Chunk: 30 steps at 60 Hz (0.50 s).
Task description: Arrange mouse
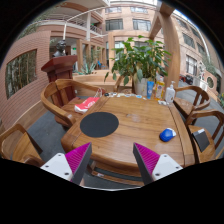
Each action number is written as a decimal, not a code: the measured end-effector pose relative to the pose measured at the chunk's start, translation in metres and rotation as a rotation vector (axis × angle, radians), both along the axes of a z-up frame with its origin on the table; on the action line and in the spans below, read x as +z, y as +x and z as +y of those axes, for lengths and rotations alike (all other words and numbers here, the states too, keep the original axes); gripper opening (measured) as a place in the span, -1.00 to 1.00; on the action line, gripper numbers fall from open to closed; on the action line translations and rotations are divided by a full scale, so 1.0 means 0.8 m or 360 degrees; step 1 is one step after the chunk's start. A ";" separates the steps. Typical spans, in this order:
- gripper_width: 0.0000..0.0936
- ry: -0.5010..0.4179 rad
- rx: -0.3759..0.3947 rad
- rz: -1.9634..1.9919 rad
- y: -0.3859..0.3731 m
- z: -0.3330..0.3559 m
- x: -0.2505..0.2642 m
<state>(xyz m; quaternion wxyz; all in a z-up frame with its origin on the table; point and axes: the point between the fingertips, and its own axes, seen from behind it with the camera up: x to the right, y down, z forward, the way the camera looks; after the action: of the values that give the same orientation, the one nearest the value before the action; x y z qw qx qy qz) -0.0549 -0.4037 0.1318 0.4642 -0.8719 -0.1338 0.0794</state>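
Note:
A blue mouse [167, 134] lies on the round wooden table [125, 128], toward its right side. A round black mouse mat [99, 124] lies left of the table's middle, apart from the mouse. My gripper [112, 160] hovers over the near edge of the table, well short of both. Its fingers with magenta pads [77, 157] stand wide apart with nothing between them.
A potted plant [138, 62] and bottles [160, 91] stand at the table's far side. A red item [87, 103] lies at the far left. Wooden chairs [60, 97] ring the table, with one at the right [205, 135]. Brick buildings stand behind.

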 end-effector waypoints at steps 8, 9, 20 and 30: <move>0.82 -0.0129 -0.0121 -0.0047 0.066 0.032 -0.083; 0.82 -0.0141 -0.0139 -0.0048 0.074 0.036 -0.090; 0.82 -0.0163 -0.0379 -0.0087 0.180 0.098 -0.141; 0.82 -0.0132 -0.0504 -0.0073 0.239 0.170 -0.162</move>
<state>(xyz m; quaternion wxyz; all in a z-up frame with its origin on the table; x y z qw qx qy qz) 0.1360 -0.2680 0.0022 0.4314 -0.9021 -0.0017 -0.0092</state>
